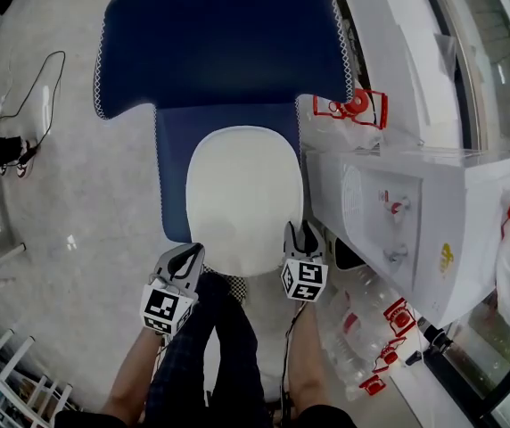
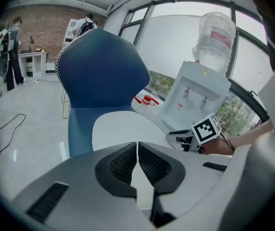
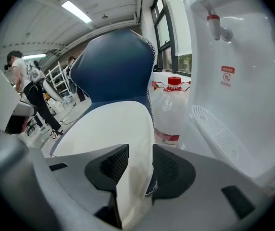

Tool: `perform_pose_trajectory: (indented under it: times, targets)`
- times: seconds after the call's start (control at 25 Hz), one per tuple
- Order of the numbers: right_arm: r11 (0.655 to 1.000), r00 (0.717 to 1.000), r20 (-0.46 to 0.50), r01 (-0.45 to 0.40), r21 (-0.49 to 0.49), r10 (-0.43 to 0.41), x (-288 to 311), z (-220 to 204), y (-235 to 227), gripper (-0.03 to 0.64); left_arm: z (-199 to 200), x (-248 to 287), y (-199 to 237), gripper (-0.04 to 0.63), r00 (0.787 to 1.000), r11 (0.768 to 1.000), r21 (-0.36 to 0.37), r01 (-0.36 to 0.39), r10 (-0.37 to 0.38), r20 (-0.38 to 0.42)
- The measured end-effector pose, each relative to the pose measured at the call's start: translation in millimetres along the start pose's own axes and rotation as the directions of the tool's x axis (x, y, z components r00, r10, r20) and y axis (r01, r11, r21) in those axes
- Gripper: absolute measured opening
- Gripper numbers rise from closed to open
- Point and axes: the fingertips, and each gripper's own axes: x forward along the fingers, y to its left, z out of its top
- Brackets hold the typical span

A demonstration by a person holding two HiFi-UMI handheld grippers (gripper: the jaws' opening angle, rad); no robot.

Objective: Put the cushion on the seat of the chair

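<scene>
- A white cushion [image 1: 242, 194] lies on the seat [image 1: 173, 176] of a blue chair [image 1: 219, 52], its long axis running away from the person toward the chair's back; its near edge appears to overhang the seat's front
- The left gripper [image 1: 191, 255] has its jaws closed on the cushion's near left corner, a white sliver pinched between the pads
- The right gripper [image 1: 301, 232] holds its jaws apart around the near right edge, not pressing; a water dispenser [image 1: 415, 230] stands just beside it
- Both tools sit at the near end; any last push would likely run straight ahead

Plaid trousers [image 1: 203, 364] — grey tongs [image 1: 186, 257]
</scene>
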Motion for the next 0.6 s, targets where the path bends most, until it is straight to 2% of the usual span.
perform_pose_trajectory:
  times: [0.28,0.6]
  targets:
    - [1.000,1.000,0.022,-0.011,0.015,0.011,-27.1,16.9,10.4,0.149,23.2,-18.3,-11.0,0.025,0.999,1.000,0.015,-0.012,0.011,0.043]
    - [0.998,0.995,0.086,-0.052,-0.024,0.054,-80.0,66.9,30.5,0.146,63.1,-51.2,-30.3,0.025,0.994,0.999,0.033,-0.025,0.022,0.109]
